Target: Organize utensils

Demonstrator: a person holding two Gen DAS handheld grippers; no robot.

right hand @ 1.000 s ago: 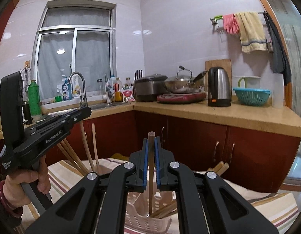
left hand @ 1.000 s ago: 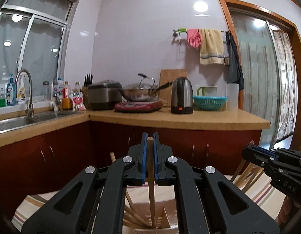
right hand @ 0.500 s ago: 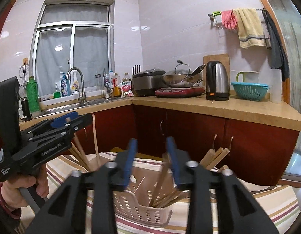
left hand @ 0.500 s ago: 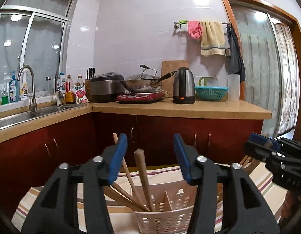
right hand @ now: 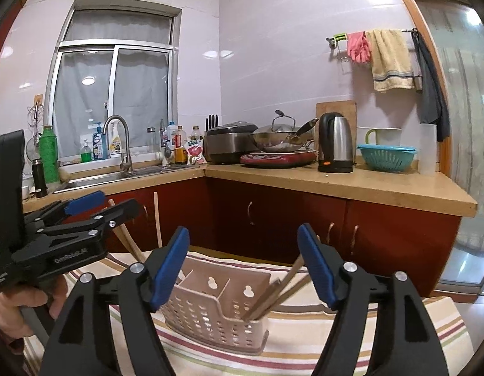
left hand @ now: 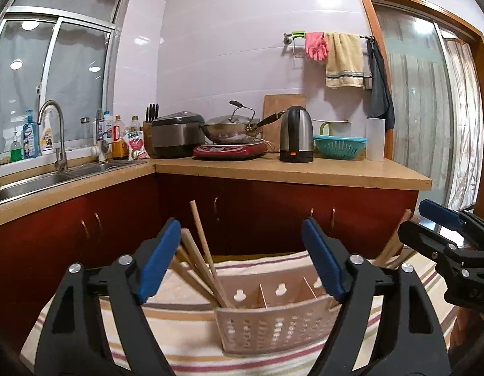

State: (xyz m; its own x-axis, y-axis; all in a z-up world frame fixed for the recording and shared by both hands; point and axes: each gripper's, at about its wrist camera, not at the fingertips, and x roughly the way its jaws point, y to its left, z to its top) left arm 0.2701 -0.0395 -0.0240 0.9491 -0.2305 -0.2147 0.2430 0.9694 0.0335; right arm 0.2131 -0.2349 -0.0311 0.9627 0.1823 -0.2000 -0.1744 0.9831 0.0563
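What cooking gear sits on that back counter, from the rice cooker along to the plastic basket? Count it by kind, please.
Grey electric rice cooker: 1
Steel wok with lid: 1
Red induction hob: 1
Steel-and-black electric kettle: 1
Teal plastic colander basket: 1
Total: 5

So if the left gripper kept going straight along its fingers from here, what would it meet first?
Probably the slotted utensil basket just below the opening left gripper, or the chopsticks leaning beside its left finger; depth is unclear.
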